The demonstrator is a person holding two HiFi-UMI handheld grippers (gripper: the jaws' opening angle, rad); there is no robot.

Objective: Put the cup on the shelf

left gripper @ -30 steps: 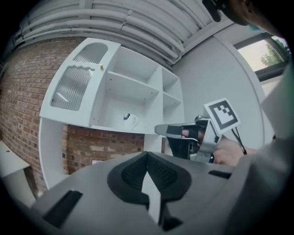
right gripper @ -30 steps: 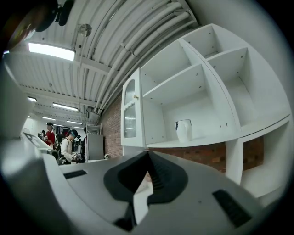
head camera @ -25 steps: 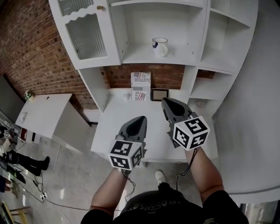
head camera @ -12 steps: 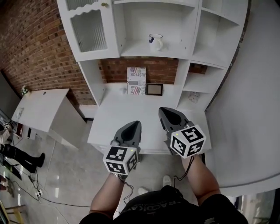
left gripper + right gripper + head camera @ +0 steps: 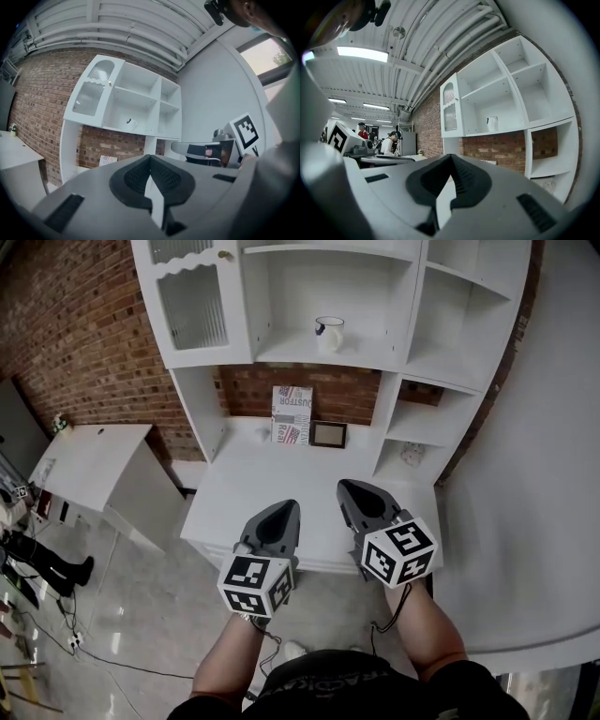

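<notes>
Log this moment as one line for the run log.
cup: upright on shelf | left gripper: shut, empty | right gripper: shut, empty | both: over desk front

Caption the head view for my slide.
Shut and empty, the left gripper and right gripper hover over the front edge of the desk; the white cup stands on the shelf above.

Two grey claws out front, each a smooth, tapering shell: left claw [image 5: 285, 507], right claw [image 5: 349, 487]. Each one carries a white cube with black square markers at the back, the left cube [image 5: 254, 585] and the right cube [image 5: 398, 553]. Black ribbed pads [image 5: 136, 176] line the inside. A thin black cable [image 5: 382, 620] trails under the right cube. Dark top [image 5: 328, 688] with faint lettering, dark short sleeve [image 5: 466, 681], white shoe [image 5: 292, 650].
</notes>
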